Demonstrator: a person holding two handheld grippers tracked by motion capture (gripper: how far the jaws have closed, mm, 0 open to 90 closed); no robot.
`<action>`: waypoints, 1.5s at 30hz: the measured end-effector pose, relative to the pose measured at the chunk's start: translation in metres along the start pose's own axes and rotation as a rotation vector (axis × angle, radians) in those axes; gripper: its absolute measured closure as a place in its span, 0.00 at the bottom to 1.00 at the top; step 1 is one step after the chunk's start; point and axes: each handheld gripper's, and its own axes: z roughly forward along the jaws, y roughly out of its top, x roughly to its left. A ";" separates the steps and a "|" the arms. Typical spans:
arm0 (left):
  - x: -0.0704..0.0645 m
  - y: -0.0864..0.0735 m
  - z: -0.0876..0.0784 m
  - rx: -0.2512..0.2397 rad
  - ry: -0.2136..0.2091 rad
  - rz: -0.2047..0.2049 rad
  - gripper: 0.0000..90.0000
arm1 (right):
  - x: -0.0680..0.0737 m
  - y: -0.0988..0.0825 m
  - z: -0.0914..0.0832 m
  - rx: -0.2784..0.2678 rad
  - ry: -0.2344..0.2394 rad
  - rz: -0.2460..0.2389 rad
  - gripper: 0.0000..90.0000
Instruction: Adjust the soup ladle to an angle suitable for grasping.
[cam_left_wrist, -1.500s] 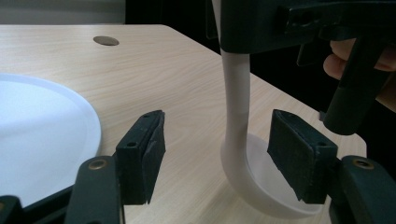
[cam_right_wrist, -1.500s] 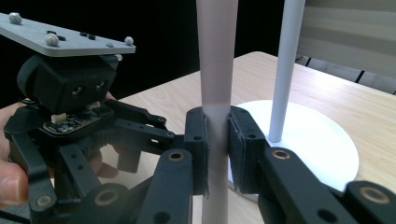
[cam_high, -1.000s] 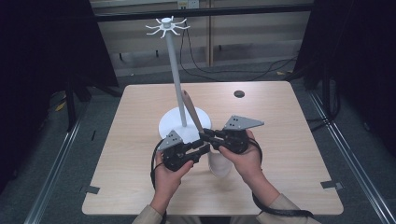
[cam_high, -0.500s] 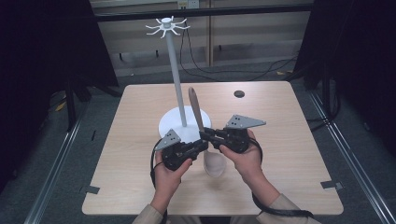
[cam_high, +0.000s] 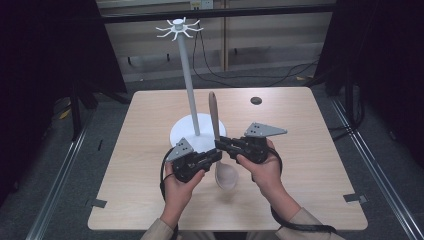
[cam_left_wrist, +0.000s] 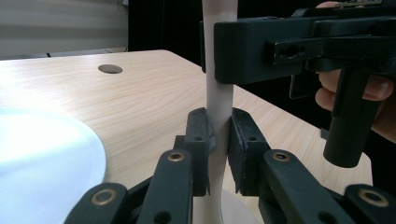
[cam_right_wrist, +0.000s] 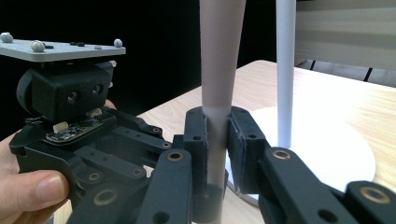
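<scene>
From the high view, we see the wooden spoon stood upright, bowl down near the front of the desk, just in front of the white round base of the hanger stand. A second ago the spoon leaned toward the stand's pole; now it stands straighter, and our left gripper, whose jaws have just been closing, has joined the right gripper on the handle. We judge this a handover or a two-handed regrip, likely a step toward hanging the spoon on the stand's hooks. Both our hands sit low over the desk, forearms coming in from the near edge, the grippers pointing inward at each other across the spoon.

In the left gripper view, the left gripper has its jaws clenched on the handle of the wooden spoon, pads pressing on either side. Just above, the right gripper grasps the same handle, with fingers curled round its grip.

In the right gripper view, the right gripper is likewise clamped on the wooden spoon, held upright. The left gripper's body sits close at the left, and the hanger stand rises just behind.
</scene>
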 end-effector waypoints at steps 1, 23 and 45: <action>0.000 0.000 0.000 0.003 0.000 0.002 0.88 | 0.000 0.000 0.000 0.000 0.000 0.000 0.87; 0.003 0.003 -0.005 0.025 0.000 0.029 0.89 | -0.002 0.003 -0.009 -0.019 -0.034 -0.029 0.61; 0.011 0.018 -0.015 0.039 0.006 0.025 0.89 | -0.033 -0.053 -0.044 0.160 -0.198 -0.067 0.04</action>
